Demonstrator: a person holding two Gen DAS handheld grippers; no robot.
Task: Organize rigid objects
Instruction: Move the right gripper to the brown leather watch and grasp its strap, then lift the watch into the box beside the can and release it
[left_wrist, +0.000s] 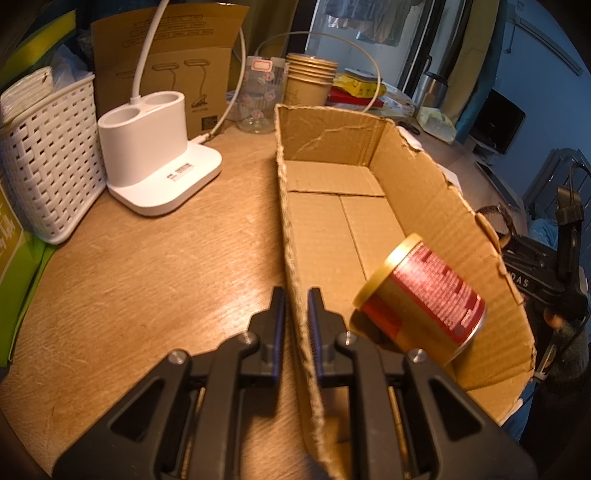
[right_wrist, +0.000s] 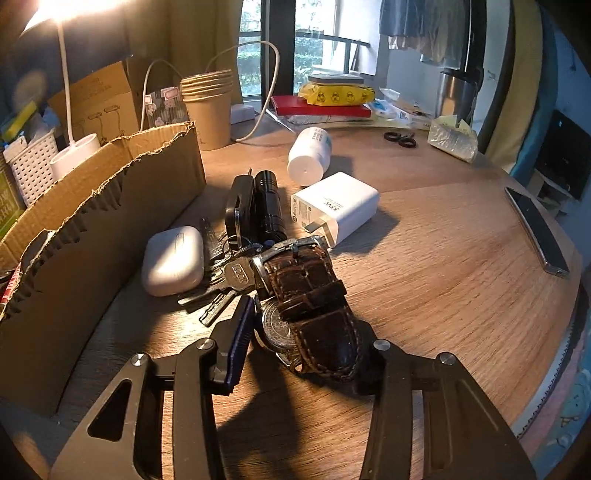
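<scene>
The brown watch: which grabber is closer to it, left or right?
Right. The right gripper straddles the wristwatch. The left gripper is over at the cardboard box, around its wall.

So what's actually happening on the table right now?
The left gripper is clamped on the near wall of the cardboard box, steadying it; a red-and-gold can already lies inside. The right gripper straddles the brown leather watch on the table, beside keys and an earbud case.

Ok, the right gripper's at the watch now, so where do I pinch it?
Across the watch where the brown strap arches over the case, coming from the near side as the right gripper does now. The fingers straddle it; the keys crowd its far left.
</scene>
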